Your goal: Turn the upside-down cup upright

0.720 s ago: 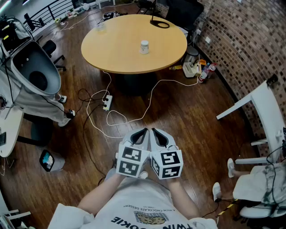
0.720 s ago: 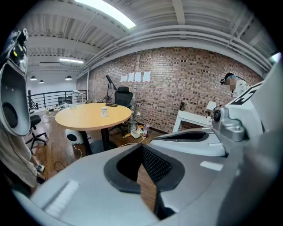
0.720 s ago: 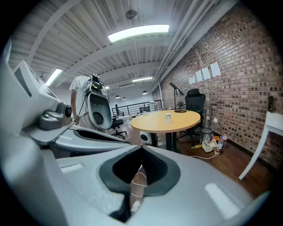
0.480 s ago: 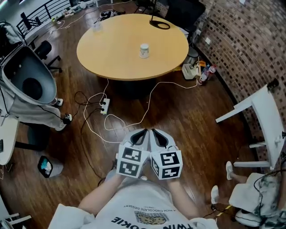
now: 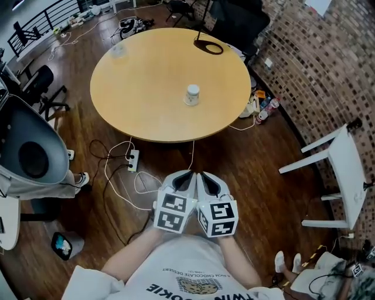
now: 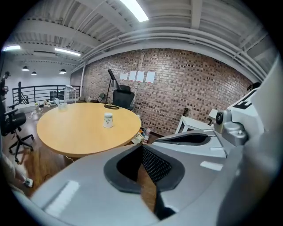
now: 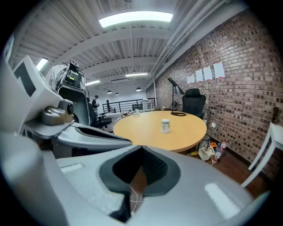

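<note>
Head view: cup (image 5: 192, 94) on table (image 5: 135, 82); power strip (image 5: 133, 159) nearer.

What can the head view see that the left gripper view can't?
Only the head view shows the person's white shirt and forearms, seen from above. Only the left gripper view shows the ceiling lights and the sheets of paper on the wall. Both show the round wooden table, the white cup standing on it, and the brick wall.
</note>
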Motion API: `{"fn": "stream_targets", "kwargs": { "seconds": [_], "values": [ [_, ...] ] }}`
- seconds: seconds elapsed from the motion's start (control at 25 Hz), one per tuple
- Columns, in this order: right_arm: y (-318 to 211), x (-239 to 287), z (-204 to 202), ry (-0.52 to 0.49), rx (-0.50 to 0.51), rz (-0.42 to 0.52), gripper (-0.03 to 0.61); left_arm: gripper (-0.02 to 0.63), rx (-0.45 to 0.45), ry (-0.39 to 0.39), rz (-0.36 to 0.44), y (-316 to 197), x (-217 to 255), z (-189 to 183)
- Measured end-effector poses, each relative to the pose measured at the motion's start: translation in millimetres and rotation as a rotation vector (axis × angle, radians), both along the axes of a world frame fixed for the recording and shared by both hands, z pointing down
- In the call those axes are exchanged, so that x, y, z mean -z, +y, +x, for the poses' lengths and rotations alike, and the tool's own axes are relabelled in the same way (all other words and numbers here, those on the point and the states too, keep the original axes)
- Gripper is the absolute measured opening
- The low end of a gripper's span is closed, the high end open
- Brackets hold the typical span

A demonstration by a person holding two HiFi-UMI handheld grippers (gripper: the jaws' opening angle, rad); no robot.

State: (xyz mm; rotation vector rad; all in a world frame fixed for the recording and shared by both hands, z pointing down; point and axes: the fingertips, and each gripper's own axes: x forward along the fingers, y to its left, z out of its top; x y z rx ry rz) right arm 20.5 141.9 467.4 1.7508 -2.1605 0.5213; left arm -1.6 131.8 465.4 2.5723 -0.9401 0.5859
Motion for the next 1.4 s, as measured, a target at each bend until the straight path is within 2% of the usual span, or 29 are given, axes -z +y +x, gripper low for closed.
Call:
{"fn": "stream_targets", "kwargs": {
  "seconds": [0.4,0.64,0.88,1.08,1.4],
  "values": [
    [-95.6,-9.7,-5.2,0.008,0.005,-0.005,0.003,0.003,-0.007,0.005,-0.026,-85.8,-11.8,-7.3],
    [-161.0,-13.0,15.6,0.013,0.057,-0.005,0.02,0.002,0.026,0.004,-0.028,-138.7,-12.1,7.1],
    [-255.2,-23.7,60.5,0.042,0.088,-0.006,0.111,0.002,0.096,-0.019,-0.046,-211.7,-21.0,31.1],
    [-332.5,-41.3,90.5,0.015,0.098,-0.033,0.203,0.003,0.192,-0.025,-0.062,-272.6,-24.1,44.3],
    [-390.1,-96.4,83.3,0.107,0.177,-0.132,0.311,0.002,0.313,-0.064,-0.066,-324.2,-31.5,36.2]
  ]
}}
